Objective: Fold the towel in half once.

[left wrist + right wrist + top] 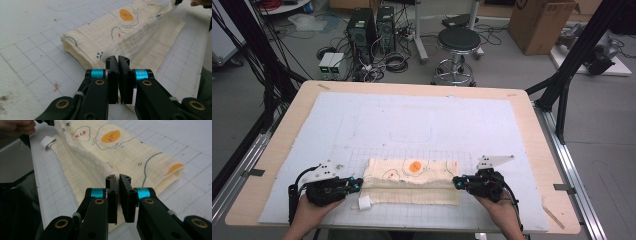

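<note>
A cream muslin cloth [412, 175] printed with orange fried-egg figures lies folded in a long strip on the near part of the white gridded mat [412, 125]. My left gripper [359, 185] is at the cloth's left end and my right gripper [457, 182] at its right end. The left gripper [117, 60] has its jaws together on the edge of the cloth [110, 35]. The right gripper [118, 178] likewise pinches the cloth [100, 152] at its end. The fold stands as a raised ridge between the two. A white loop tag [364, 202] hangs at the cloth's near left corner.
The mat covers a wooden table [277, 150]. Beyond the far edge, on the floor, stand a black stool [458, 42], two computer towers [362, 30] with cables, and a cardboard box [539, 22]. Black frame posts [572, 65] rise on either side.
</note>
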Demonstrator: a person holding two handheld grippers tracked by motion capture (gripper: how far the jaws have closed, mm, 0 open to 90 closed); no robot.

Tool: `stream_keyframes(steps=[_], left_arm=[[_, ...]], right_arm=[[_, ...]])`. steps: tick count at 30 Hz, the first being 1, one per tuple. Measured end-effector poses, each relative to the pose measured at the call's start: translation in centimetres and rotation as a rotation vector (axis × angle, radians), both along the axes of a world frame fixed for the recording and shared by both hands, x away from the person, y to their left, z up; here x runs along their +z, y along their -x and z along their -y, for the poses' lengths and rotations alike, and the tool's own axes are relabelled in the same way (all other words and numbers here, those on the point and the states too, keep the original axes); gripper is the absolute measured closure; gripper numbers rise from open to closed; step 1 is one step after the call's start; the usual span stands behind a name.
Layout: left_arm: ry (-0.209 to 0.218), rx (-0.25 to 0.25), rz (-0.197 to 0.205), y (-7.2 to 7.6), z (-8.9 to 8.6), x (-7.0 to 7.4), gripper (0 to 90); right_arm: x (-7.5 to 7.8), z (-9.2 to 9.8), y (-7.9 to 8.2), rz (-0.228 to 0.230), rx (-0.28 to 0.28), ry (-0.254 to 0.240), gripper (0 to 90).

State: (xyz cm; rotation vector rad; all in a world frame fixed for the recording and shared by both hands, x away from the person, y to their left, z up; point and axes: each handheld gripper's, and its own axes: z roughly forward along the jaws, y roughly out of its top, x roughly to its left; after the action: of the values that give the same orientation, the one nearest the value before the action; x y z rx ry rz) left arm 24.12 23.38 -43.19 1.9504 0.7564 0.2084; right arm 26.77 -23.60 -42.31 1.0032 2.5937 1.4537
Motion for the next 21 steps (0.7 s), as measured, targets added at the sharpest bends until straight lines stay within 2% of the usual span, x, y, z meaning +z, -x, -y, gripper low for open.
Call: stream_keyframes(steps=[2, 4, 7, 9, 11, 14, 17, 20, 21], left_arm=[[0.016, -0.012, -0.001, 0.2, 0.0, 0.1, 80.8], [0.043, -0.025, 0.000, 0.4, -0.1, 0.4, 72.6], [0.061, -0.024, 0.007, 0.5, 0.0, 0.6, 66.7], [0.057, -0.029, 0.003, 0.4, 0.4, 0.6, 66.4], [0.030, -0.031, 0.004, 0.2, 0.8, 0.3, 69.1], [-0.030, -0.042, 0.000, 0.0, 1.3, -0.1, 73.6], [-0.090, -0.054, -0.019, 0.1, 1.5, -0.7, 74.5], [-0.132, -0.068, -0.044, 0.1, 1.7, -1.2, 74.5], [-0.126, -0.067, -0.044, 0.1, 1.7, -1.3, 74.4]], right_arm=[[0.0, -0.1, 0.2, -0.003, 0.025, -0.010, 81.0], [0.2, -0.1, 0.6, 0.001, 0.050, -0.012, 72.1], [0.6, 0.2, 0.9, 0.000, 0.053, -0.046, 67.9], [0.6, 0.2, 1.0, -0.007, 0.052, -0.041, 68.1], [0.4, -0.3, 1.0, -0.012, 0.068, -0.020, 69.1], [-0.4, -1.4, 0.9, -0.018, 0.092, 0.038, 73.1], [-1.1, -1.9, 0.9, -0.026, 0.112, 0.085, 75.1], [-1.6, -2.0, 1.0, -0.034, 0.115, 0.116, 75.0], [-1.7, -1.9, 1.1, -0.033, 0.117, 0.129, 75.0]])
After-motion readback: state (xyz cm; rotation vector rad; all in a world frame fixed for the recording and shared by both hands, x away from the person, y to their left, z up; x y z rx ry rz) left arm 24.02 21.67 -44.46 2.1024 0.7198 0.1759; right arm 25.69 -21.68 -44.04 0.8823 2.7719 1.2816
